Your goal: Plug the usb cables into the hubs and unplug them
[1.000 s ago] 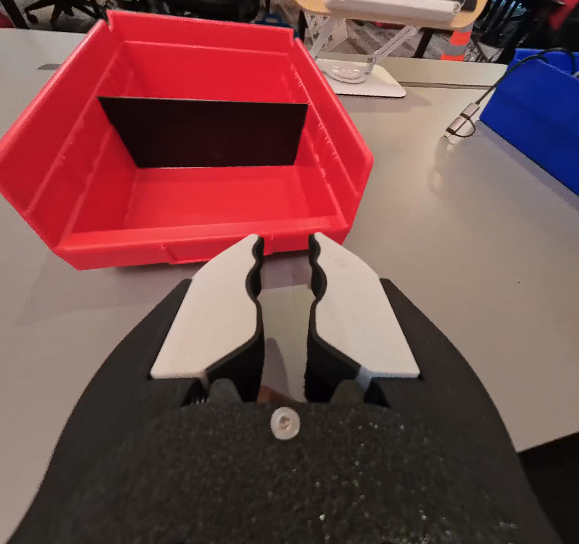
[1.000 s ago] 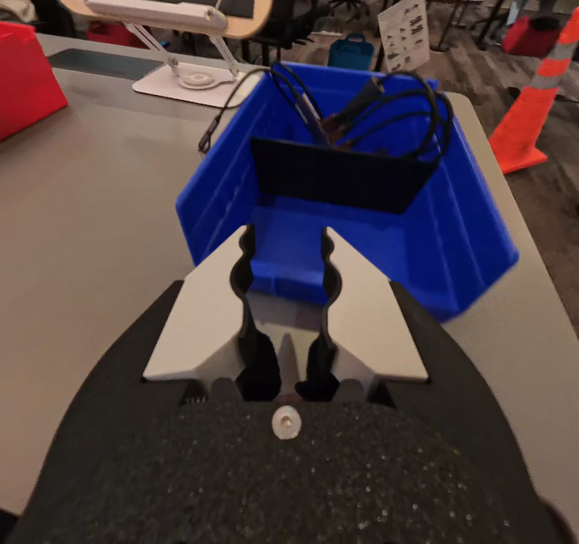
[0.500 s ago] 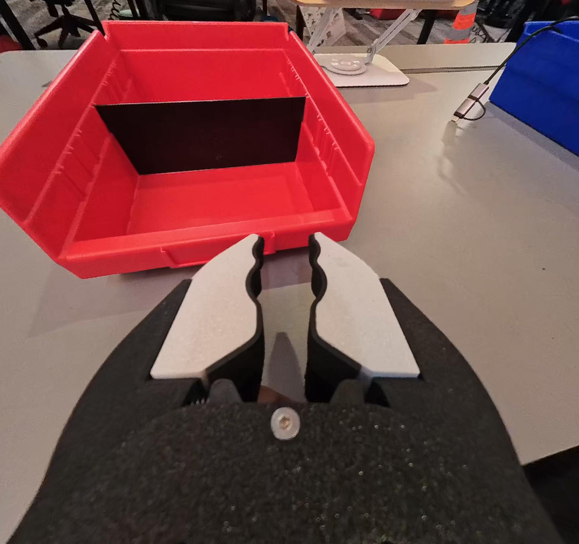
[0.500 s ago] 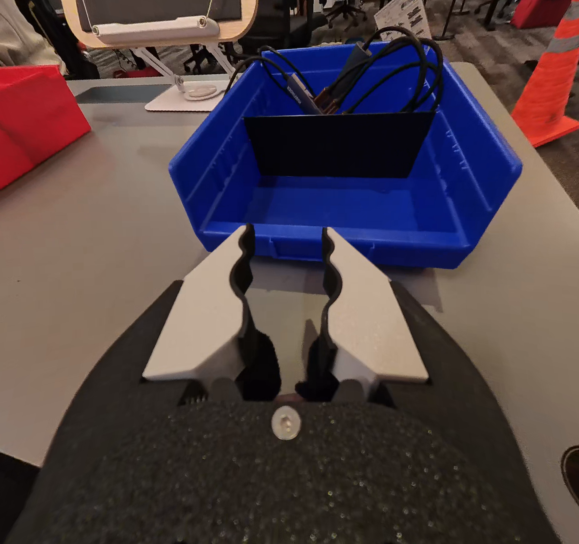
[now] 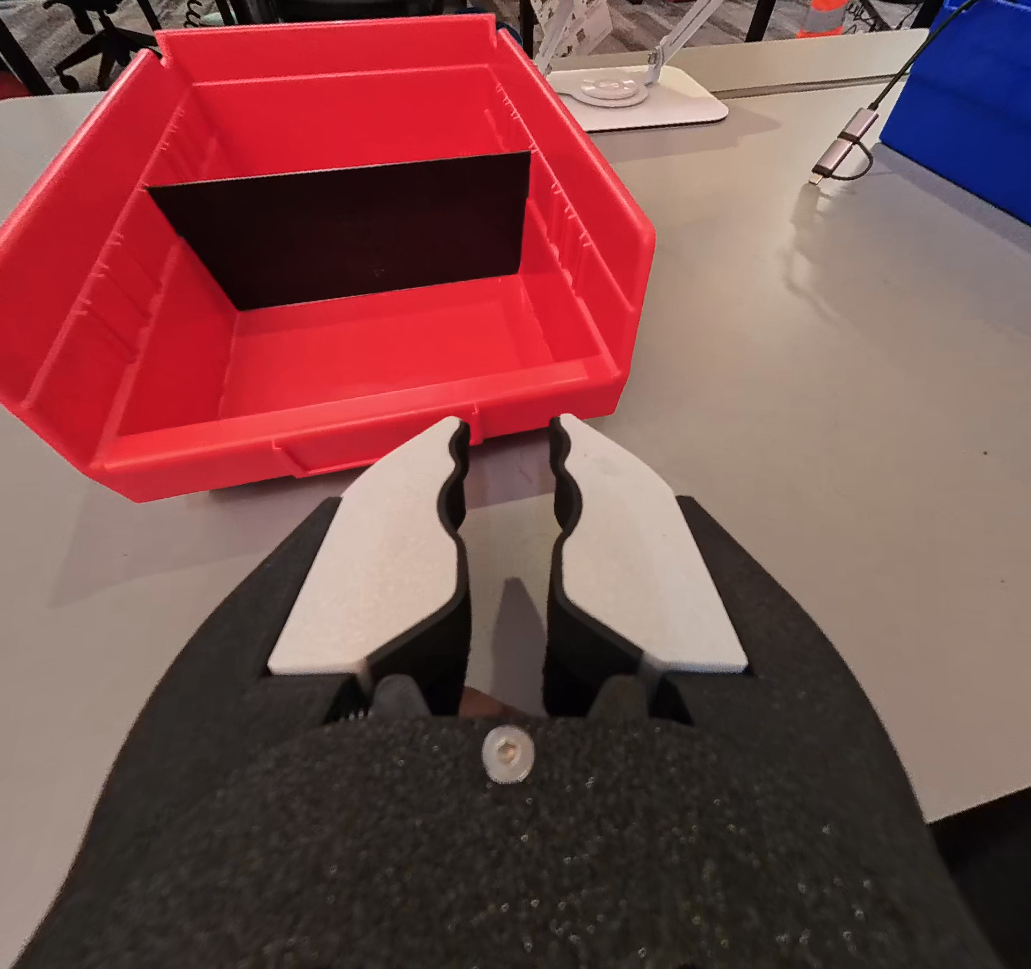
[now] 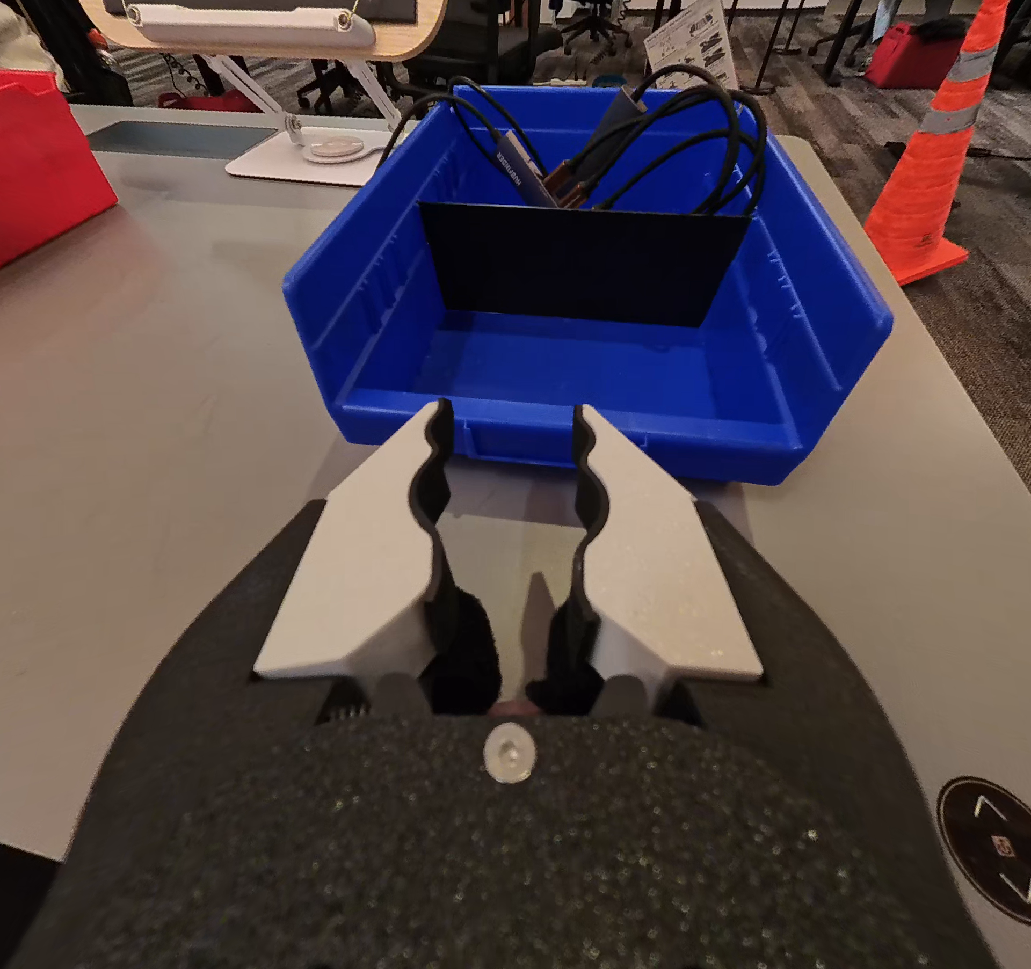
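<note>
The left tongs [image 5: 509, 429] stand apart with nothing between them, above the grey desk [image 5: 781, 384], just in front of the red bin [image 5: 346, 429]. A black divider [image 5: 346, 228] splits this bin in two; the near compartment shows only its red floor.

The right tongs [image 6: 510, 412] are also apart and hold nothing, close to the front wall of the blue bin [image 6: 558, 440]. This bin has a dark divider [image 6: 580, 262] too. The usb cables [image 6: 719, 150] are in the far compartment behind it: thin black cords in loose loops that rise above the rim. Two slim grey hubs [image 6: 521, 170] lean among them, one tilted to the left and one to the right, with brownish plug ends near the middle.

One black cable goes over the left wall of the blue bin, and its silver connector [image 5: 842, 147] lies on the desk just beside the bin.

A white stand base [image 6: 312, 153] rests on the far part of the desk.
</note>
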Demonstrator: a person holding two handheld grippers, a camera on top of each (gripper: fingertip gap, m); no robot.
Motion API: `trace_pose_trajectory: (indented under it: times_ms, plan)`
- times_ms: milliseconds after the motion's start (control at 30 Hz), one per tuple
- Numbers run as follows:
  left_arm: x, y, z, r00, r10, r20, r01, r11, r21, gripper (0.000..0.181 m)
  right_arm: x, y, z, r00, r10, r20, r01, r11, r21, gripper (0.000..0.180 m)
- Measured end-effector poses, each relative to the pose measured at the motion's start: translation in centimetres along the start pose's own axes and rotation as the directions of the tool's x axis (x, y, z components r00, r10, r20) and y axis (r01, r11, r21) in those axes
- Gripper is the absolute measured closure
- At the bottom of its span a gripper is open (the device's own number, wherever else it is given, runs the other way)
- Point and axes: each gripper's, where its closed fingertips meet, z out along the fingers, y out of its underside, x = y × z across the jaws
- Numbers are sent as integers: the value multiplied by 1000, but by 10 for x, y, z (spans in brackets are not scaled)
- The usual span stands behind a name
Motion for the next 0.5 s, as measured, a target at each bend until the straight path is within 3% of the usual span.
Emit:
trace_pose_trajectory:
  times_ms: [133, 300, 367, 500]
  plan:
    - [0, -1, -1, 1000, -2, -4, 2, 1000, 8, 154, -6, -3, -2, 999, -41, -3, 41, 999, 3, 137]
    - [8, -3, -2, 1000, 22, -23, -21, 1000, 22, 152, -93, -12, 6, 969, -111, 222, 103, 994, 46, 118]
    - [18, -3, -1, 998, 28, -52, -27, 999, 22, 151, -101, -17, 25, 974, -173, 147, 166, 984, 60, 102]
    - [45, -3, 3, 991, 51, -124, -49, 999, 20, 146, -107, -17, 63, 975, -214, 58, 216, 976, -31, 97]
